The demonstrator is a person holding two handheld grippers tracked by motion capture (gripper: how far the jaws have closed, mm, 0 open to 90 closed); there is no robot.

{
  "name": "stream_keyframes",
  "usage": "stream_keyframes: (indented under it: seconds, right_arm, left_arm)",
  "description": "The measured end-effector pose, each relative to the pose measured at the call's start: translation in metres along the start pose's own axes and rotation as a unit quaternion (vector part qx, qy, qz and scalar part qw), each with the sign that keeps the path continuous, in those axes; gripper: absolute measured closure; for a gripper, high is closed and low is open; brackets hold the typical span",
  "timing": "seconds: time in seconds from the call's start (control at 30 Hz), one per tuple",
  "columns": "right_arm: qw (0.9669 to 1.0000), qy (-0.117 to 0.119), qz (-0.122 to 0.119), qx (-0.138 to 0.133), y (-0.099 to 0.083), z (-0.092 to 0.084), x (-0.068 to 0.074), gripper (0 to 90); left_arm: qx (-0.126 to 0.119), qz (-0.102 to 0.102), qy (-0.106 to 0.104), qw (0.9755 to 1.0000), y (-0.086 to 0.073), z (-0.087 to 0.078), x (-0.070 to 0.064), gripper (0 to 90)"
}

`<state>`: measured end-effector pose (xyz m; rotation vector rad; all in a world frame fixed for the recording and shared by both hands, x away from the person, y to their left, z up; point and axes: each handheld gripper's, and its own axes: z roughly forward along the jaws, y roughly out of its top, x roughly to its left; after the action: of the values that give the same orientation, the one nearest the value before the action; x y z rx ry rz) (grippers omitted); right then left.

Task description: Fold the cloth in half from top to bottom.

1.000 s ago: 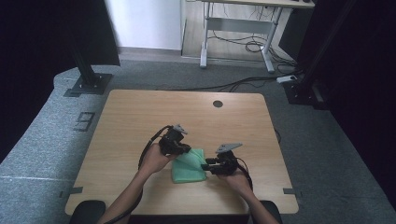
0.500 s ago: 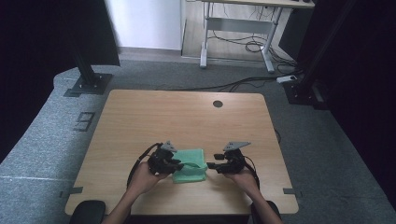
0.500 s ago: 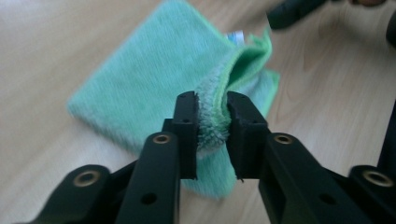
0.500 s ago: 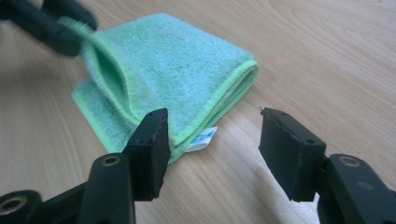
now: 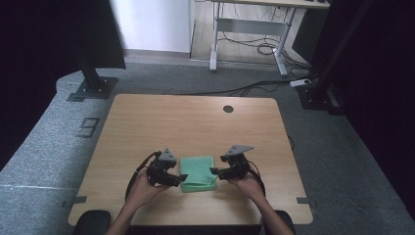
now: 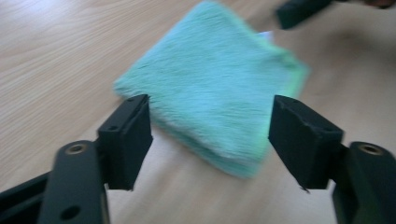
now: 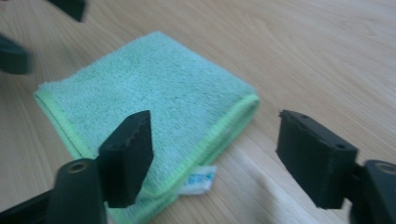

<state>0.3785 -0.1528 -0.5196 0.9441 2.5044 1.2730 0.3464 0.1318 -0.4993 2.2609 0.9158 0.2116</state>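
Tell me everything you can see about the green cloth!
The green cloth is a fluffy terry towel, mint with a brighter green stitched hem, folded into a thick square. A small white tag pokes out from one edge. It lies flat on the wooden table, near the person's edge, between two open tongs; nothing grips it.

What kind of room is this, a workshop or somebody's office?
Probably a lab or studio set up for recording, not a home. A bare wooden table stands on grey carpet, black stands flank it, and cables trail under a desk behind.
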Motion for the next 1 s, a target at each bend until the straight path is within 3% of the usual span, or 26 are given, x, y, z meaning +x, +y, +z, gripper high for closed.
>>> stream_keyframes:
  seconds: [0.17,0.43,0.63,0.8,1.0]
  right_arm:
    - [0.9994,-0.015,-0.014,0.029,-0.005,0.015,0.008,20.3]
    - [0.9982,-0.019,-0.027,0.05,-0.02,0.009,0.015,20.0]
    - [0.9984,-0.019,-0.02,0.049,-0.03,0.006,0.014,20.0]
    - [0.9983,-0.027,-0.026,0.045,-0.032,0.008,0.016,19.5]
    - [0.9982,-0.037,-0.023,0.041,-0.034,0.007,0.02,20.8]
  left_arm:
    - [0.027,0.001,0.026,0.9993,-0.013,0.016,0.001,24.2]
    - [0.019,-0.008,0.036,0.9991,-0.025,0.02,-0.004,24.2]
    - [0.017,-0.002,0.04,0.9991,-0.027,0.016,-0.007,24.1]
    - [0.035,0.016,0.066,0.9971,-0.032,0.02,-0.008,24.2]
    - [0.023,0.018,0.071,0.997,-0.033,0.022,-0.007,23.9]
